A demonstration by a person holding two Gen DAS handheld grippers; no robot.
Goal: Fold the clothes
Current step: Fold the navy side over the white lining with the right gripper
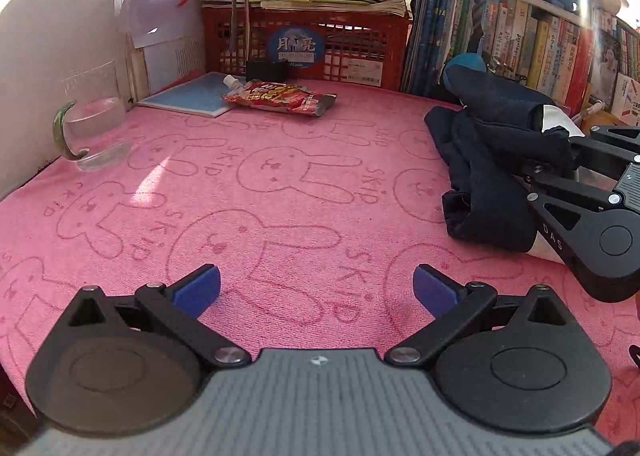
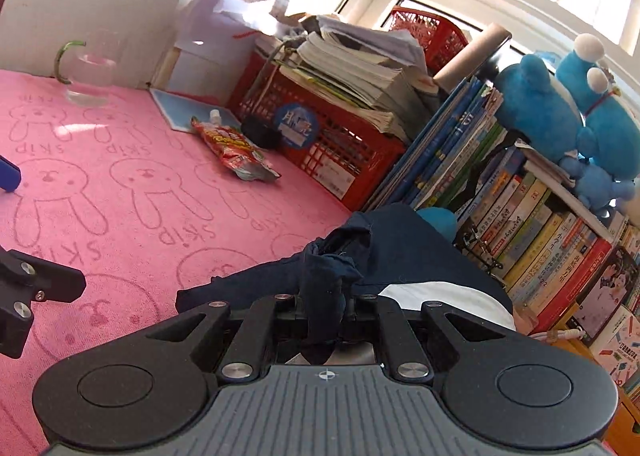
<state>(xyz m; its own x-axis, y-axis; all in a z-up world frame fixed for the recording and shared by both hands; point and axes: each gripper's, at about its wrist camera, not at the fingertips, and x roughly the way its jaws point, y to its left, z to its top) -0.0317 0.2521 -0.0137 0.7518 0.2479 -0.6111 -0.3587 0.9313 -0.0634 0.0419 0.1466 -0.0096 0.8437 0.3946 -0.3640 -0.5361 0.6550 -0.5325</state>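
Pinching navy garment [image 2: 400, 252]: right tool [image 2: 326, 308]; left tool [image 1: 316, 290] wide, empty over pink towel [image 1: 280, 184].

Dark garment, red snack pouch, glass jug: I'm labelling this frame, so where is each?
Dark garment [image 2: 400, 256]: right wrist view, on the navy cloth beyond the jaws.
Red snack pouch [image 1: 280, 97]: left wrist view, middle of its printed face.
Glass jug [image 1: 94, 116]: left wrist view, on its clear wall.

Right gripper [image 2: 325, 320] pinches dark navy garment [image 2: 400, 256] above pink towel [image 2: 120, 196]
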